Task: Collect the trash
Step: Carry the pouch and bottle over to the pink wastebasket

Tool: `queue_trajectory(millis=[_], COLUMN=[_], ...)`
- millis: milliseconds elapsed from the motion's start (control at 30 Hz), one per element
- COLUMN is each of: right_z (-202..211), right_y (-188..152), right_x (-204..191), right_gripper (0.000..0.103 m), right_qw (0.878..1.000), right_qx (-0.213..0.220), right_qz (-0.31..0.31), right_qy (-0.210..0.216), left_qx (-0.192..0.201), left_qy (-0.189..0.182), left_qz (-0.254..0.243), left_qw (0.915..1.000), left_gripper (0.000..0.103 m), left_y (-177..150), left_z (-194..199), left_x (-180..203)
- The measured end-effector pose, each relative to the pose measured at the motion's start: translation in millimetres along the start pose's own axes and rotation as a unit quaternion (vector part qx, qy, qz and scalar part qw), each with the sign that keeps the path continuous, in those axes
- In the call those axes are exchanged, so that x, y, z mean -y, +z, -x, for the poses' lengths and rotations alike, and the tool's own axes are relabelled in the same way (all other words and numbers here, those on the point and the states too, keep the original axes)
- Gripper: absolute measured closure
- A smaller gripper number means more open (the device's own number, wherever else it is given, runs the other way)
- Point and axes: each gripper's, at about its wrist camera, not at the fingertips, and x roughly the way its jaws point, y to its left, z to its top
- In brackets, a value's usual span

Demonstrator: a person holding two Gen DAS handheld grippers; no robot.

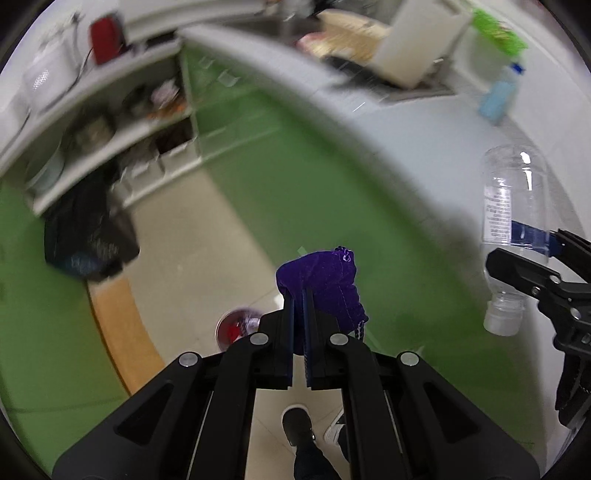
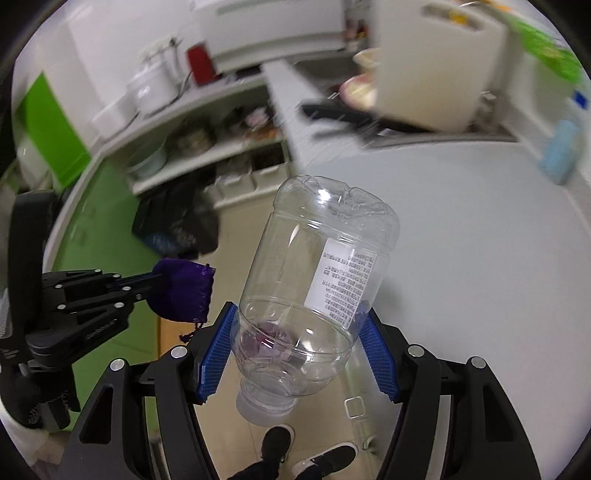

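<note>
At far left, white open shelving (image 1: 110,122) holds blurred clutter, with a red appliance (image 1: 105,35) on its top board and a crumpled black plastic bag (image 1: 88,236) slumped on the floor at its foot. The floor is pale tile edged by a green cabinet front (image 1: 258,177).

In the middle the left gripper (image 1: 299,314) has its jaws pressed together, pinching a soft purple velvet-like pouch (image 1: 325,284) with a stitched hem and a dangling drawstring. Below it sits a small round bin with red contents (image 1: 236,326), blurred. The person's dark shoes (image 1: 299,424) show at the bottom.

To the right, the right gripper (image 2: 295,347) stands fairly wide, its blue ribbed pads (image 2: 216,354) clamped on the shoulder of a clear, ridged plastic bottle (image 2: 317,266), held upside down over the edge of the pale countertop (image 2: 461,240) with its whitish cap (image 2: 264,406) lowest. The bottle's white label (image 2: 341,277) carries fine print too small to read. Farther right a white cutting board (image 2: 436,66) leans by the sink, beside something bright green (image 2: 543,48), blurred.
</note>
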Motion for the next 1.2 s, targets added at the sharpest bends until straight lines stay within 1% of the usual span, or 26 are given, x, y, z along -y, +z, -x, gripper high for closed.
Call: queue_trajectory(millis=[33,133,233,267,333,367,433,467,600,667,767,800,833,867,900,933,967,1000,1100,1200], right_z=[-14,-65,-124,-135,-172,-193,-220,-238,-285,-303,-324,-330,-336,-340,-346,-351,-354,-357,-361,-361], right_y=[-3,-18,-40,-45,-60,-68,-82,-91,-117,-128,-136,-140,-143,-145,-147,-148,-150,-149,-147,-143], right_x=[-7,-21,-29,-30,-30,-30,-29,-27,-20,-16,-14,-14,-13,-13,-14,-14,-14,-15,-19,-24], right_gripper=[0.039,0.039,0.039,0.039,0.039,0.039,0.039,0.039,0.039,0.039,0.039,0.039,0.039,0.039,0.039,0.039,0.039,0.039,0.039,0.039], right_qw=[1.0,0.999,0.998,0.998,0.997,0.997,0.996,0.995,0.994,0.993,0.992,0.992,0.991,0.991,0.991,0.991,0.99,0.99,0.989,0.989], right_qx=[-0.007,-0.026,-0.046,-0.05,-0.061,-0.068,-0.074,-0.08,-0.096,-0.103,-0.112,-0.115,-0.118,-0.121,-0.124,-0.126,-0.128,-0.13,-0.132,-0.134], right_qz=[0.006,0.023,0.036,0.038,0.045,0.048,0.052,0.053,0.051,0.051,0.052,0.052,0.052,0.053,0.052,0.052,0.052,0.053,0.06,0.069], right_qy=[0.001,-0.002,-0.007,-0.009,-0.011,-0.012,-0.014,-0.015,-0.016,-0.016,-0.014,-0.014,-0.014,-0.014,-0.014,-0.014,-0.014,-0.014,-0.013,-0.007], left_qx=[-0.003,-0.021,-0.033,-0.04,-0.05,-0.054,-0.062,-0.07,-0.09,-0.097,-0.102,-0.103,-0.104,-0.103,-0.103,-0.103,-0.1,-0.097,-0.107,-0.107], left_qy=[0.002,0.008,0.011,0.01,0.011,0.009,0.009,0.008,0.006,0.008,0.01,0.011,0.01,0.014,0.017,0.014,0.012,0.013,0.014,0.021], left_qz=[0.005,0.024,0.035,0.041,0.046,0.049,0.053,0.058,0.071,0.071,0.07,0.071,0.071,0.068,0.069,0.073,0.077,0.077,0.079,0.086], left_qw=[1.0,0.9995,0.9988,0.9983,0.9977,0.9973,0.9966,0.9959,0.9934,0.9927,0.9922,0.9921,0.9921,0.9922,0.9921,0.9919,0.9919,0.9922,0.991,0.9903], left_gripper=[0.099,0.099,0.099,0.099,0.099,0.099,0.099,0.099,0.099,0.099,0.098,0.095,0.095,0.091,0.068,0.026,0.01,0.003,0.003,0.003], left_y=[-6,-33,-51,-62,-76,-85,-99,-110,-139,-147,-155,-156,-156,-156,-157,-157,-156,-156,-155,-156], left_z=[-8,-58,-104,-128,-166,-183,-217,-242,-309,-336,-365,-373,-378,-384,-389,-392,-395,-395,-399,-392], left_x=[-8,-39,-58,-68,-78,-83,-91,-97,-110,-115,-118,-121,-122,-123,-124,-126,-128,-129,-131,-135])
